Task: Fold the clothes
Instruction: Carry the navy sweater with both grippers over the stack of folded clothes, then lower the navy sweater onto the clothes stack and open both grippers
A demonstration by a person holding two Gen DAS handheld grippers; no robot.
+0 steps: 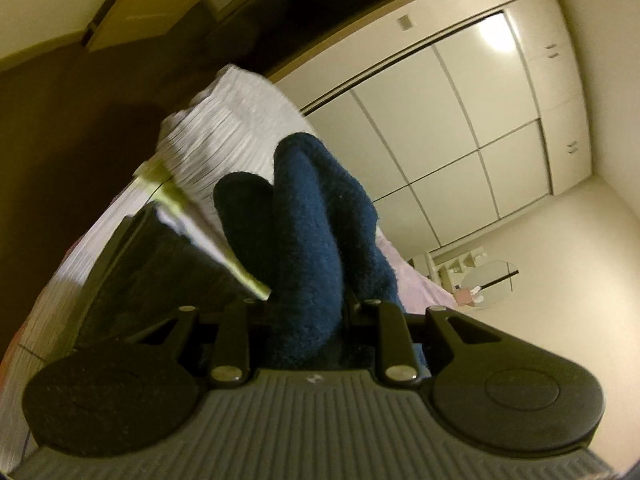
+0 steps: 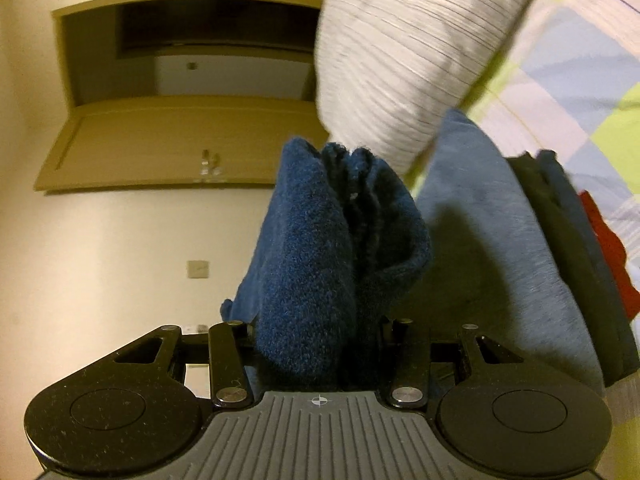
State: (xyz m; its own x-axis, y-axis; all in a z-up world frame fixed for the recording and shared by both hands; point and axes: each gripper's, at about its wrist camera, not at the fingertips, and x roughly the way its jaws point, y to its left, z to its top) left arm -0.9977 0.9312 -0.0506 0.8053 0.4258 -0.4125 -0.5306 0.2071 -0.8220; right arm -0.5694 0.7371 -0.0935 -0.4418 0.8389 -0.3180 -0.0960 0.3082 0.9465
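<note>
Navy fleece, thick and fuzzy, fills the middle of both wrist views: the blue garment (image 1: pixel 320 232) is bunched into soft rolls and held up in the air between the two tools, clear of the bed. The left gripper (image 1: pixel 306 320) is closed on one bundle of it, the cloth squeezed between its fingers; the right gripper (image 2: pixel 320 332) is likewise clamped on several gathered layers, whose raw edges fan out above the grip. By its look the fabric is light, limp and not slippery, so it should sag wherever unsupported; corners or a hem edge seem better holds than a wad. Behind it on the bed lie a white ribbed pillow (image 2: pixel 404 52), a checked bedsheet (image 2: pixel 580 80), and near the bed's edge a stack of folded clothes (image 2: pixel 532 248).
</note>
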